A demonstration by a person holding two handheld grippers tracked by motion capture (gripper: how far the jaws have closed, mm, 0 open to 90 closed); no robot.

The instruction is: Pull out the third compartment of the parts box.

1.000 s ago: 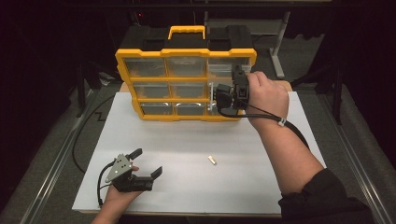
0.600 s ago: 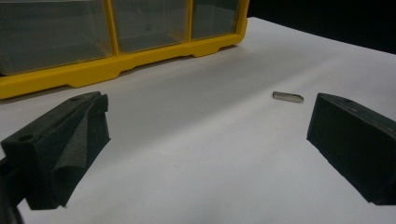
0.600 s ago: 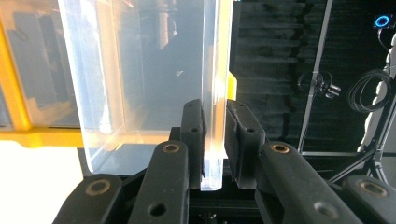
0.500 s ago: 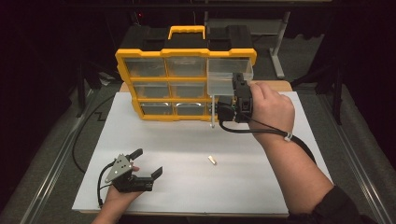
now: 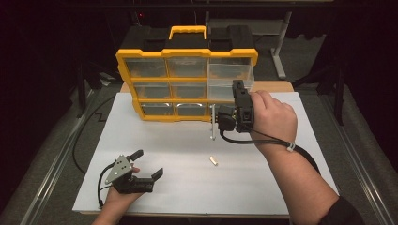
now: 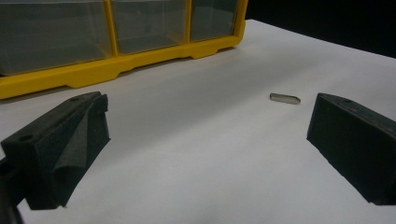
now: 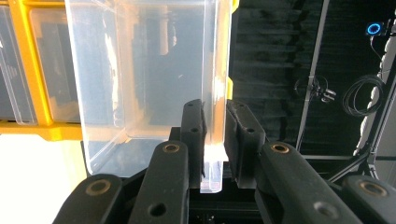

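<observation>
Half the clear drawer (image 7: pixel 149 88) behind tool (image 7: pixel 215 140)

Black foam-padded jaws, brass screws; grey three-cornered plate; black cables; dark sleeve (image 5: pixel 340 213).

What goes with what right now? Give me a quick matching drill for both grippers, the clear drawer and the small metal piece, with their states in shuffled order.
Things:
1. left gripper
2. right gripper
3. clear drawer
4. small metal piece

States:
A. lies loose on the white table top
B. pulled partway out of the yellow organizer
C. jaws wide open, low over the table
D. clamped on a drawer wall

Pairs: 1-C, 2-D, 3-B, 4-A
</observation>
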